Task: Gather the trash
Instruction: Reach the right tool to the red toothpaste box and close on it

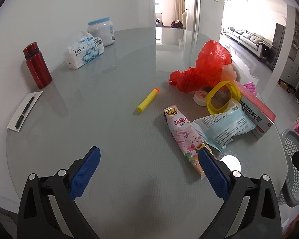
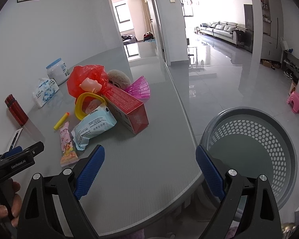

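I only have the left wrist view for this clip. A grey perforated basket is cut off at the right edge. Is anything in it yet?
Observer: Nothing visible. In the right wrist view the grey basket stands on the floor beside the table edge, and the part of its inside that shows looks bare.
Operator: What is the right gripper doing?
Observer: The right gripper is open and holds nothing, spanning the table edge and the basket's rim.
Operator: What is the pink latticed thing behind the red box?
Observer: A pink shuttlecock, lying on its side behind the red box.
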The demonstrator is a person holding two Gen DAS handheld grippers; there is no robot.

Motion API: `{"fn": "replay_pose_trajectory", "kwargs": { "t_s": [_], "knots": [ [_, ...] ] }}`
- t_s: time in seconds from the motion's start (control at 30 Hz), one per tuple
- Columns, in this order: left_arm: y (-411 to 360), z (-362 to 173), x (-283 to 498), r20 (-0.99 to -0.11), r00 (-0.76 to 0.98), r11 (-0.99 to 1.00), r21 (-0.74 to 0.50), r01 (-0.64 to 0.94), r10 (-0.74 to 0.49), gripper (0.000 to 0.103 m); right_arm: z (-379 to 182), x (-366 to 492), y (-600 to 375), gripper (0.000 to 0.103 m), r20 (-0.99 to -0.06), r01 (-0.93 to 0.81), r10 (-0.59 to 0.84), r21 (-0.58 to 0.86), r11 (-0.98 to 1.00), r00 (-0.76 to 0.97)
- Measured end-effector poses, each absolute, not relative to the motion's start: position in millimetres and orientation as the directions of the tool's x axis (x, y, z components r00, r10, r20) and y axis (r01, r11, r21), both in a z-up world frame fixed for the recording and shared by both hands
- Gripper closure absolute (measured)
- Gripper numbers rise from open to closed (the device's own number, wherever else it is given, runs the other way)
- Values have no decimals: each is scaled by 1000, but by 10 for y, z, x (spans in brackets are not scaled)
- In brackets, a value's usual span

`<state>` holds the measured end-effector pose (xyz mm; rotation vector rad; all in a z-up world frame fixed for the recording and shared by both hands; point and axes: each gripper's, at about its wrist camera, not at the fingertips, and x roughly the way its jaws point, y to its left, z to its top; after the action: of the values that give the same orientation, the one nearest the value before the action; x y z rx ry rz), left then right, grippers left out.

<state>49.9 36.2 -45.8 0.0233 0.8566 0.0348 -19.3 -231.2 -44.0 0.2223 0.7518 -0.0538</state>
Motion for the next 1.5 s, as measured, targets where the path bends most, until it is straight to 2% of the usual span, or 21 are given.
{"fn": "replay_pose_trajectory", "kwargs": {
  "t_s": [0.67, 1.23, 1.3, 1.43, 1.5],
  "knots": [
    [254, -767, 850, -805, 592, 998, -8, -60, 30, 6, -743, 965, -2340, 15, -734, -12, 180, 228, 974, 655],
    [224, -833, 930, -815, 580, 997, -26, -67, 18, 6, -825, 1175, -2270, 16, -749, -54, 167, 173, 983, 641],
    [215, -829, 925, -815, 580, 998, -28, -63, 13, 6, -806, 1212, -2197, 24, -748, -70, 165, 158, 985, 643],
    [217, -815, 914, -813, 582, 997, -38, -65, 7, 6, -823, 1218, -2124, 34, -756, -100, 168, 135, 986, 633],
    [219, -799, 902, -811, 584, 997, -41, -67, 6, 6, -826, 1209, -2112, 45, -755, -114, 172, 129, 985, 632]
  ]
}}
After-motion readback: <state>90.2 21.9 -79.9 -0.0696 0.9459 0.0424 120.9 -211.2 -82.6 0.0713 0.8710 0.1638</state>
